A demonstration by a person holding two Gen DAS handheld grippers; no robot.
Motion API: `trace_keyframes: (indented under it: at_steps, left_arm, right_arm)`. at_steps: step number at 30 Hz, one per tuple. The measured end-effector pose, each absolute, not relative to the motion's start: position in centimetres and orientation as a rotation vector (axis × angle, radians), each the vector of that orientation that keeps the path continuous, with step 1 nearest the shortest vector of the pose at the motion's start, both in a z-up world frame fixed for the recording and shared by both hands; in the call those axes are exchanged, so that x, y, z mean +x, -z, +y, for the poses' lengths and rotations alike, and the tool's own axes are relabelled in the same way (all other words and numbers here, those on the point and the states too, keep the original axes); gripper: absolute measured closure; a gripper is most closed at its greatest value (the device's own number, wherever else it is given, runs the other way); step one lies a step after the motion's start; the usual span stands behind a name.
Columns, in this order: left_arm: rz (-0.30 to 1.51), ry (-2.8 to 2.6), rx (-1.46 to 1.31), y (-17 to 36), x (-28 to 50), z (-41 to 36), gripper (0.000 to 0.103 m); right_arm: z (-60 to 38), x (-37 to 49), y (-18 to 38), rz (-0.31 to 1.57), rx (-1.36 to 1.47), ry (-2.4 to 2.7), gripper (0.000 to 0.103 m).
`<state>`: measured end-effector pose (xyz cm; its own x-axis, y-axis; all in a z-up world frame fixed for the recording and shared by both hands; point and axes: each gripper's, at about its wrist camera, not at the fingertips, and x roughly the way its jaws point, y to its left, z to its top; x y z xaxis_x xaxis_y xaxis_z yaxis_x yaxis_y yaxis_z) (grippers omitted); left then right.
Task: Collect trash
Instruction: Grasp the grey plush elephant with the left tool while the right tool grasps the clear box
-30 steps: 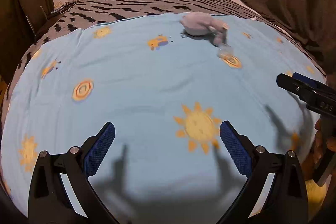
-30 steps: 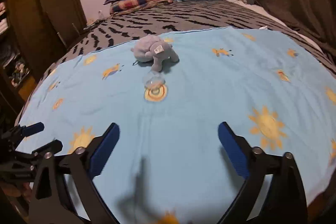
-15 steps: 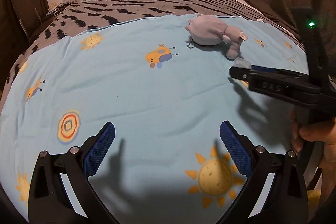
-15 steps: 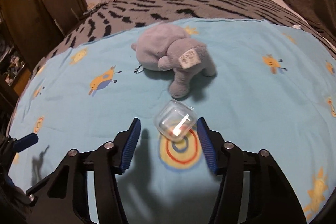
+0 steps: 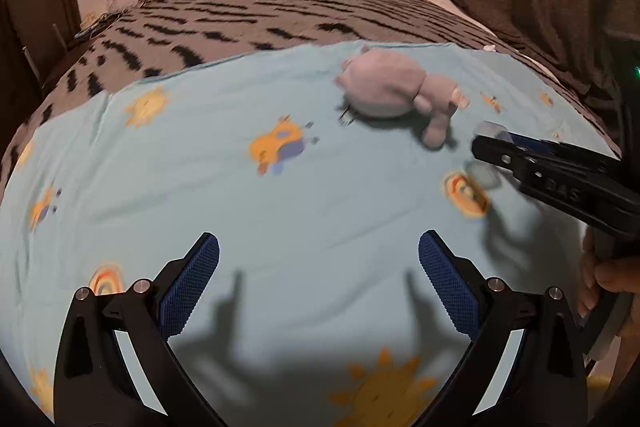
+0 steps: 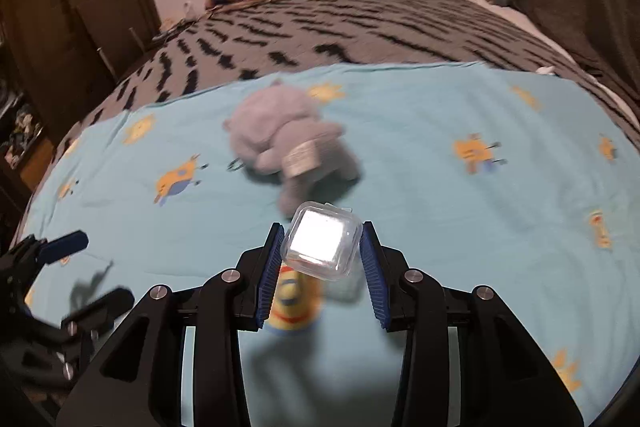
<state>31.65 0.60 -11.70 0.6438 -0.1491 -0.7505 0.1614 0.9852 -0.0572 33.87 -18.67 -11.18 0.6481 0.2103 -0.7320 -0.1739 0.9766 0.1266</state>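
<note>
The right gripper [image 6: 322,259] is closing its blue-padded jaws on a small clear plastic box with rounded corners [image 6: 322,245]; both pads touch the box's sides and it sits tilted between them, just above a round orange and yellow print on the light blue sheet with sun and bee prints [image 6: 460,211]. Just beyond the box lies a grey plush toy with a white tag [image 6: 288,143], near the sheet's far edge, where a grey blanket with black stripes [image 6: 360,31] begins. The left gripper [image 5: 319,285] hangs over bare sheet with its jaws spread wide and nothing between them, well apart from the box
</note>
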Motion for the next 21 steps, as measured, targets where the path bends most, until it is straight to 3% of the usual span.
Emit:
trace_keyframes:
  at_steps: [12, 21]
  left_arm:
    - [0.777, 0.227, -0.001, 8.3, 38.3, -5.6, 0.009]
    - [0.871, 0.27, -0.009, 10.5, 40.5, -10.1, 0.028]
  right_arm:
    - [-25.2, 33.6, 10.4, 0.79, 0.092, -0.151, 0.063]
    - [-28.7, 33.2, 10.4, 0.781, 0.117, -0.122, 0.063]
